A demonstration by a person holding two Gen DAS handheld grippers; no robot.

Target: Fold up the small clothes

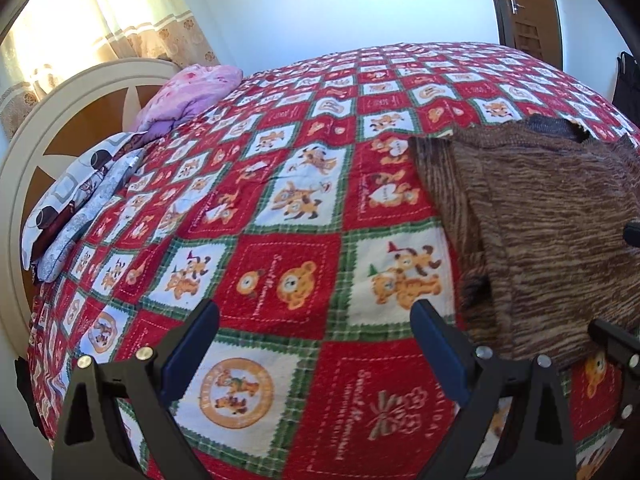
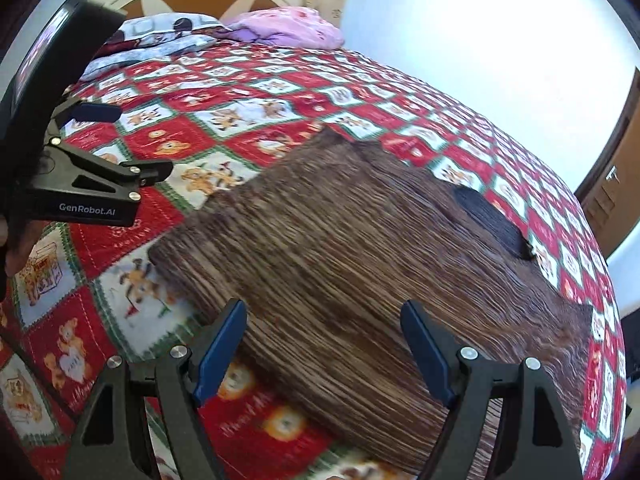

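left gripper [image 1: 316,344]: jaws apart, empty | right gripper [image 2: 324,344]: jaws apart, empty | brown striped knitted garment [image 2: 360,260]: flat on red checkered cartoon bedspread [image 1: 280,208], under right gripper, right of left gripper

Both grippers are showing black angular frames with silver screw heads and blue finger pads [image 2: 218,354]; the left gripper [image 2: 120,148] is wearing white "GenRobot.AI" lettering on its side
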